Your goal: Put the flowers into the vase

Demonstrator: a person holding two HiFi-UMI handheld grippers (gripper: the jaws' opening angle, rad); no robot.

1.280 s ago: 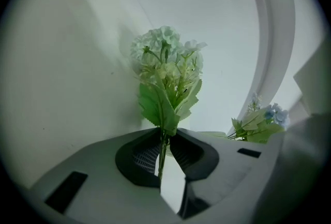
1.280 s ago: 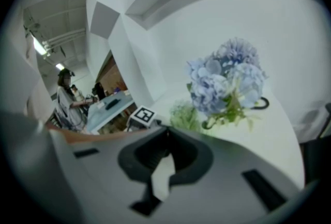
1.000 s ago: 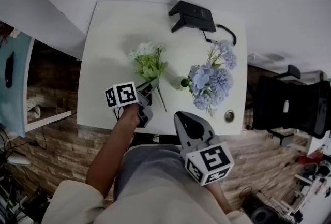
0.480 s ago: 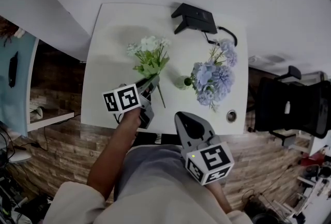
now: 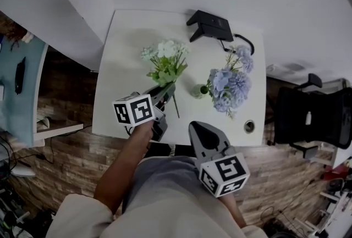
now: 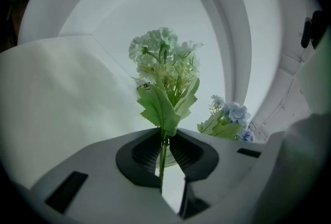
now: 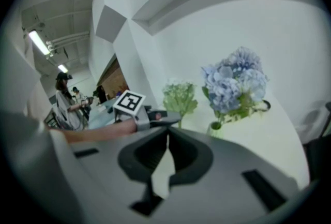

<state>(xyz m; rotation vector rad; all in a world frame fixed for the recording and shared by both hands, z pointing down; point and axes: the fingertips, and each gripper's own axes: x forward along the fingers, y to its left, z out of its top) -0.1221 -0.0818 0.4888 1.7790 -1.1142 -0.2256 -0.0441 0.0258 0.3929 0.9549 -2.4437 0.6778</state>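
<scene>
A bunch of white and pale green flowers (image 5: 165,61) is clamped by its stem in my left gripper (image 5: 168,90), which is shut on it above the white table (image 5: 124,61). In the left gripper view the bunch (image 6: 165,73) stands upright out of the closed jaws (image 6: 164,137). A small green glass vase (image 5: 198,90) stands to the right and holds blue hydrangeas (image 5: 228,83). My right gripper (image 5: 199,131) hangs shut and empty at the table's near edge, aimed at the vase (image 7: 214,127). It also sees the white bunch (image 7: 179,96).
A black device (image 5: 212,25) with a cable sits at the table's far edge. A round cable hole (image 5: 249,126) lies at the near right corner. A black chair (image 5: 308,119) stands right of the table. People stand far off (image 7: 64,101).
The left gripper has risen with the white bunch, lifting it off the table and turning it more upright. The right gripper has stayed in place.
</scene>
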